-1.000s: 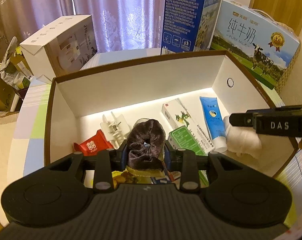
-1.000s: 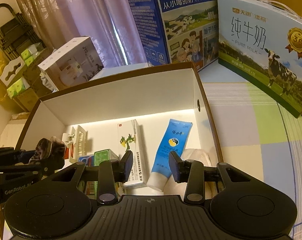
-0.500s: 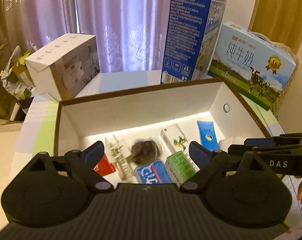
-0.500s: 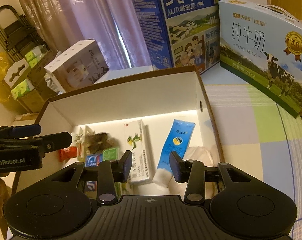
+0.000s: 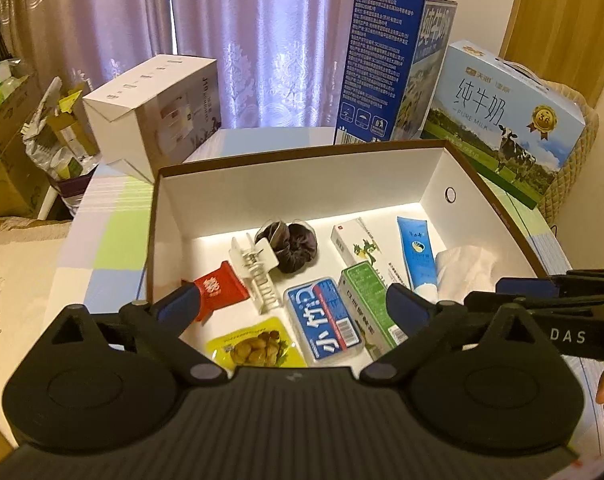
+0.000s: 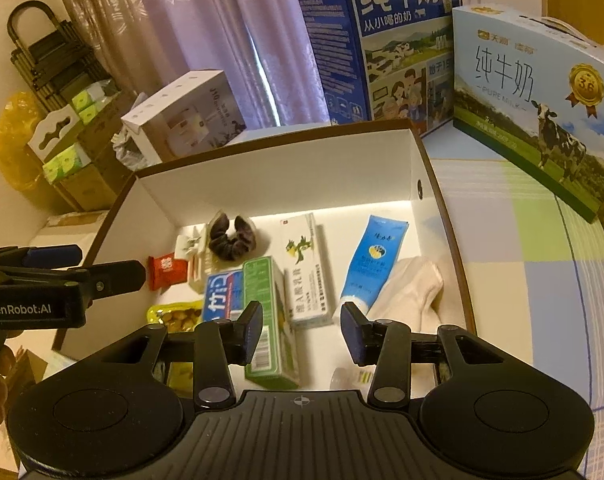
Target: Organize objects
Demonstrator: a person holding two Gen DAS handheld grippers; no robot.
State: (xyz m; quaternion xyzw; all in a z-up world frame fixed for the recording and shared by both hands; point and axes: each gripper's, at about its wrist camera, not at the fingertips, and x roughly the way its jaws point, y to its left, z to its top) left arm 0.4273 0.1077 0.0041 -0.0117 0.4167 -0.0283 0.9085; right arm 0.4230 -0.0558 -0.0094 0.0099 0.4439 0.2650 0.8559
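Note:
A white box with a brown rim point(image 5: 302, 160) holds a dark scrunchie point(image 5: 292, 246), a clear hair clip point(image 5: 254, 272), a red packet point(image 5: 218, 288), a blue gum pack point(image 5: 325, 320), a green carton point(image 5: 365, 300), a white ointment box point(image 5: 361, 248), a blue tube point(image 5: 415, 252), a white cloth point(image 5: 469, 264) and a yellow snack packet point(image 5: 258, 346). My left gripper point(image 5: 292, 306) hovers above the box's near side, its jaws opening wide with nothing between them. My right gripper point(image 6: 302, 320) hangs open and empty over the near right part, above the ointment box point(image 6: 305, 272).
Two milk cartons, a tall blue one point(image 5: 393, 68) and a pale one point(image 5: 505, 120), stand behind the box. A white carton point(image 5: 154, 108) sits at the back left. The checked tablecloth point(image 6: 521, 240) stretches to the right. Cluttered boxes point(image 5: 6, 152) line the left edge.
My left gripper has let go of the scrunchie, opened wide and drawn back upward; the scrunchie now lies in the box beside the hair clip. The right gripper has backed off slightly.

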